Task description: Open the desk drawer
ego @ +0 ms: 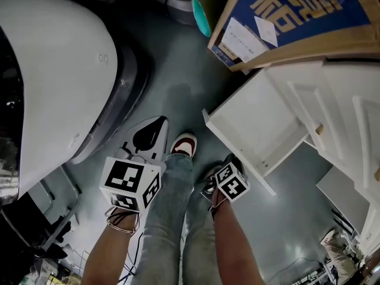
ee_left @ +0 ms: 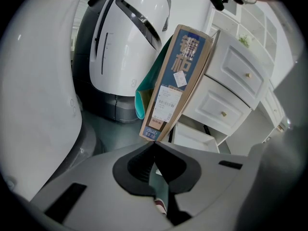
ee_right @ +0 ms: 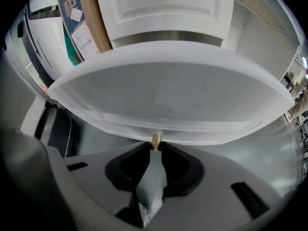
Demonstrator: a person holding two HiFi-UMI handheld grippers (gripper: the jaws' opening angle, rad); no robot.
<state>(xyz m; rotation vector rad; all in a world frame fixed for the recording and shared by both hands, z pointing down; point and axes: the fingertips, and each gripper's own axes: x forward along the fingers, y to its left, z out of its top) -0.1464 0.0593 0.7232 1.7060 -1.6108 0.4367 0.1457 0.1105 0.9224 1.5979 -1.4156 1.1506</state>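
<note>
The white wooden drawer (ego: 255,120), lowest in the white desk (ego: 338,100), stands well out from the desk front with its bare inside showing. The right gripper (ee_right: 155,146) pinches the drawer's small brass-coloured knob (ee_right: 156,139) between its jaw tips. The left gripper (ee_left: 153,146), well apart from the desk, has its jaws pressed together on nothing. The opening looks largely done; at most a last pull and the release remain.

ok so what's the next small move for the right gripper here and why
Probably open the right gripper and let go of the knob. Its jaws are closed on that knob, and the head view shows the drawer already pulled well out of the desk, its bare inside in plain sight, so more pulling looks unneeded.
</note>
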